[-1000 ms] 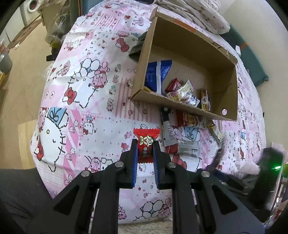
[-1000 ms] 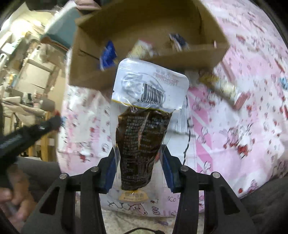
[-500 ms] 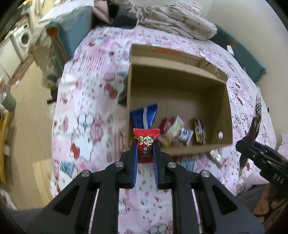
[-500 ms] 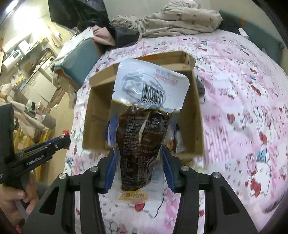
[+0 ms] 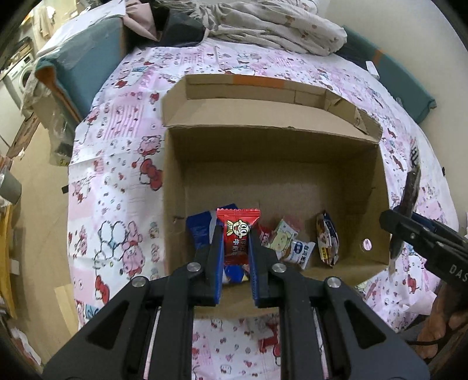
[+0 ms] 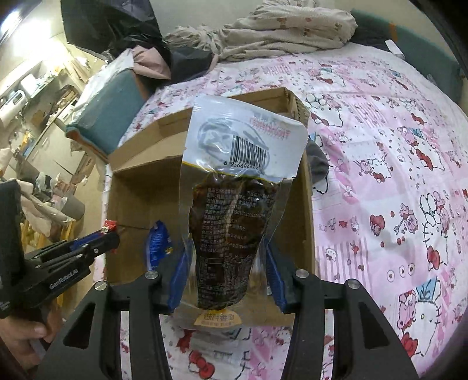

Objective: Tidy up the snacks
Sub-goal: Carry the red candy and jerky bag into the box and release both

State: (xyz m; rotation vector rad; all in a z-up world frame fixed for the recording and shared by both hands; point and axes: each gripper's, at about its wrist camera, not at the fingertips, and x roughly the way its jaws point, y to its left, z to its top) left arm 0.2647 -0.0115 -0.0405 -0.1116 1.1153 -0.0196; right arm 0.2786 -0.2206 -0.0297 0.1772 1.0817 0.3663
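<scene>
My left gripper is shut on a small red candy packet and holds it over the near wall of an open cardboard box. In the box lie a blue packet and several small snack packets. My right gripper is shut on a clear pouch with dark contents and a white barcode top, held upright above the box. The right gripper also shows in the left wrist view, at the box's right wall. The left gripper shows in the right wrist view.
The box stands on a bed with a pink cartoon-print sheet. Crumpled bedding and a teal cushion lie at the far end. The floor and household clutter are to the left of the bed.
Both grippers rose and swung from the loose snacks on the sheet to above the box. The box now fills the middle of both views. Both grips are unchanged.
</scene>
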